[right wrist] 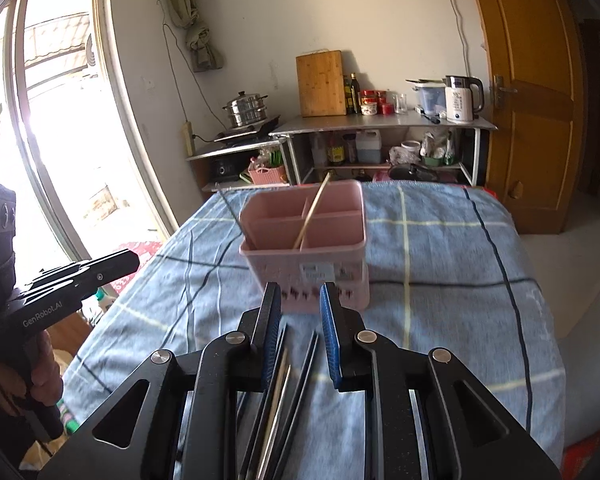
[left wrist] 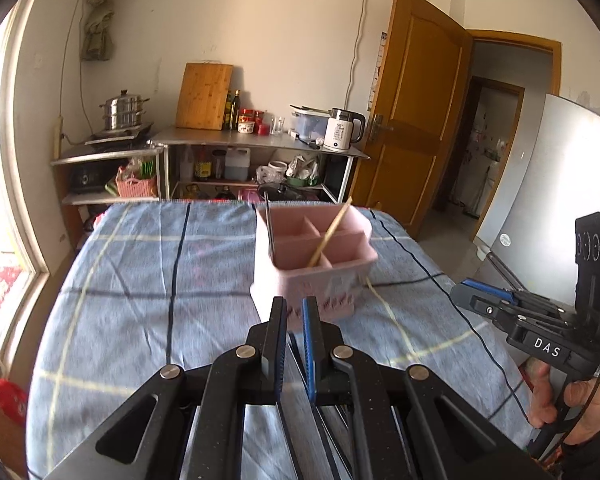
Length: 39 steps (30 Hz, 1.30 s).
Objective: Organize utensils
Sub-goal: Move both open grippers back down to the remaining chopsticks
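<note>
The loose utensils [right wrist: 278,392] lie lengthwise on the worktop [right wrist: 440,280] at lower centre, seemingly under the half-open, empty right claw [right wrist: 300,300], pointing at the pink caddy [right wrist: 304,236] ahead; the left claw [left wrist: 294,312] is closed, empty.

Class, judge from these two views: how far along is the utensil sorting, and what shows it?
Done: a wooden chopstick and a dark utensil stand in the pink caddy. In hand: nothing; the left claw is shut and empty, the right claw open. Left: loose utensils lie on the blue cloth.
</note>
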Each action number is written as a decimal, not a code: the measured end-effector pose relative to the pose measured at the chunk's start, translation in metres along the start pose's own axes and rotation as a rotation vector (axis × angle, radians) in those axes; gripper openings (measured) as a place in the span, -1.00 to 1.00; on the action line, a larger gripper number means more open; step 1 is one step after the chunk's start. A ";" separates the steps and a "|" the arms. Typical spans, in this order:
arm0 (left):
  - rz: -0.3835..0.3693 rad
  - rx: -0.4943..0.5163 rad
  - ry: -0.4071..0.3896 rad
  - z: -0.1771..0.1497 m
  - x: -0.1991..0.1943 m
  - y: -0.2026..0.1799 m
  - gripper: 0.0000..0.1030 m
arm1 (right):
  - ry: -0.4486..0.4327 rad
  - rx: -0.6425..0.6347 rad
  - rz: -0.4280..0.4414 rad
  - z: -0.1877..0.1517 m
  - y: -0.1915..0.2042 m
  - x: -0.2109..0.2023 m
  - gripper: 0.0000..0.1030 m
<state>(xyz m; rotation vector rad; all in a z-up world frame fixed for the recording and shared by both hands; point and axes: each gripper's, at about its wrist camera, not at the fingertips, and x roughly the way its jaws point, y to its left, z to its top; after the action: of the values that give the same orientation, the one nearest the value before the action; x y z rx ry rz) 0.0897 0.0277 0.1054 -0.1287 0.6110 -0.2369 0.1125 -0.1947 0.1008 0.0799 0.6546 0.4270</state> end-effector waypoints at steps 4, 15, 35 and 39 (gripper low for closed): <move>0.015 -0.011 0.000 -0.020 -0.009 -0.003 -0.87 | 0.020 0.017 0.001 -0.021 -0.001 -0.012 -0.59; 0.020 -0.016 0.022 -0.058 -0.021 -0.003 -0.87 | 0.067 0.026 -0.015 -0.059 -0.002 -0.022 -0.59; 0.044 -0.030 0.139 -0.074 0.051 0.017 -0.63 | 0.159 0.030 -0.054 -0.073 -0.007 0.036 -0.59; 0.044 -0.025 0.183 -0.074 0.079 0.021 -0.63 | 0.200 0.022 -0.058 -0.071 -0.007 0.064 -0.59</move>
<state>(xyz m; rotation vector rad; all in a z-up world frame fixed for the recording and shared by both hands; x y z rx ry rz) 0.1135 0.0242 -0.0027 -0.1187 0.7982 -0.2000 0.1176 -0.1787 0.0064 0.0393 0.8566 0.3746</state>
